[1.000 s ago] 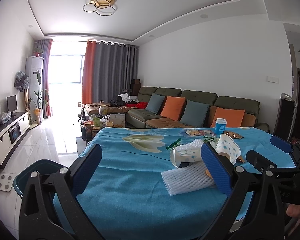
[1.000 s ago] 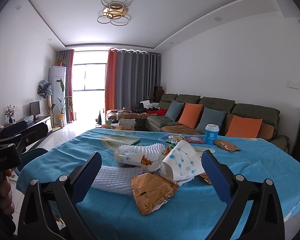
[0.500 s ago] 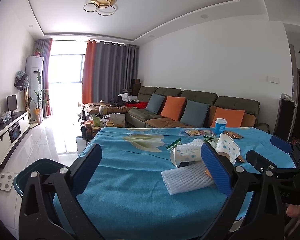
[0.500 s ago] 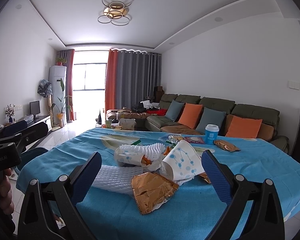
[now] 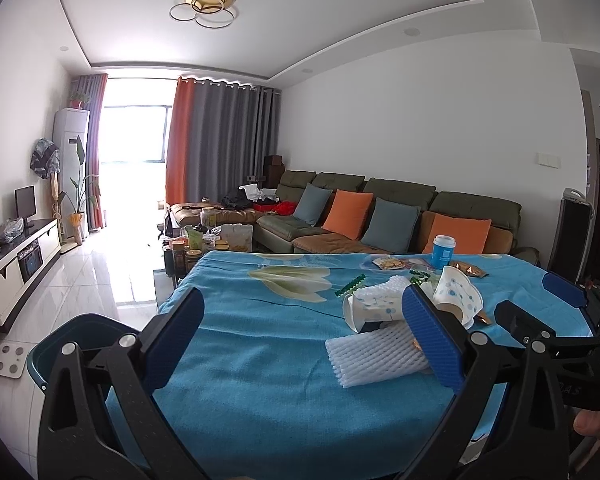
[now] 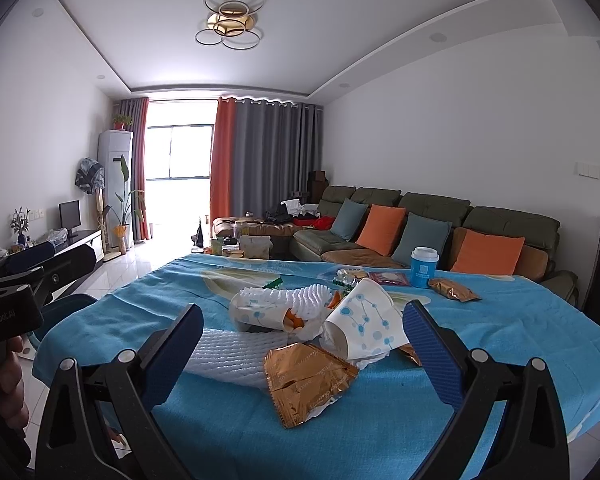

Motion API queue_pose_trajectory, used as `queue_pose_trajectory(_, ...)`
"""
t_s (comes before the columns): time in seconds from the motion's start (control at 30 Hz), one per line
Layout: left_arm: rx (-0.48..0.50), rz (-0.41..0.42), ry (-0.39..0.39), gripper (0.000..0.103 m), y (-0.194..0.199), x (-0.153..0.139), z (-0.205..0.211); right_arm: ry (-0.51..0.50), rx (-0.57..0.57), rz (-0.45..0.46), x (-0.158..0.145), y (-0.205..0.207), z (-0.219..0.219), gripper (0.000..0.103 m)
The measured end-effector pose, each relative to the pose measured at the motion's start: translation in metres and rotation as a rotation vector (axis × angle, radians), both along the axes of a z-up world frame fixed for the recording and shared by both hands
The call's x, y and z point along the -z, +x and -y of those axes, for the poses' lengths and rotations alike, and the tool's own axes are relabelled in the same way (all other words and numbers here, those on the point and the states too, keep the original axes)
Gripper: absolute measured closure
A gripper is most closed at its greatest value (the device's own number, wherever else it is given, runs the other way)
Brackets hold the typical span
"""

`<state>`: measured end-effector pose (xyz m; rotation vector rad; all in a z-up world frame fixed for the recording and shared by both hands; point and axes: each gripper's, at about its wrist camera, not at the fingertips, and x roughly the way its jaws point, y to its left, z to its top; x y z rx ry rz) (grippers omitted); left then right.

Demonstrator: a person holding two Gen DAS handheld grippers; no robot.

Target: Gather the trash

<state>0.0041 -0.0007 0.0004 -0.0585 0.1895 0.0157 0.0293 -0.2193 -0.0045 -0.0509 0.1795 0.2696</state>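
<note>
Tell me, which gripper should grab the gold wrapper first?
Probably the right gripper: it is open, with the gold wrapper lying between its fingers on the blue cloth. The left gripper, also open, faces mostly bare cloth.

Soft matt teal cloth (image 6: 500, 320) covers the table — on it a crinkled, shiny gold foil wrapper (image 6: 306, 376), a ribbed white foam net sleeve (image 6: 228, 356) and a dotted white paper cup (image 6: 364, 330), matt and creased.

Background: green sofa (image 6: 436, 216) with orange cushions (image 6: 380, 229), grey curtains (image 6: 276, 160), ring ceiling lamp (image 6: 232, 20), television (image 6: 69, 213).
</note>
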Motion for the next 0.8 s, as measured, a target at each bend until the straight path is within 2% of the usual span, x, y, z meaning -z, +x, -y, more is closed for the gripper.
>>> queue_pose_trajectory(0.8, 0.002, -0.007, -0.01, 0.006, 0.0023, -0.0003, -0.0008, -0.003, 0.01, -0.007, 0.0002, 0.0047, 0.0029, 0.007)
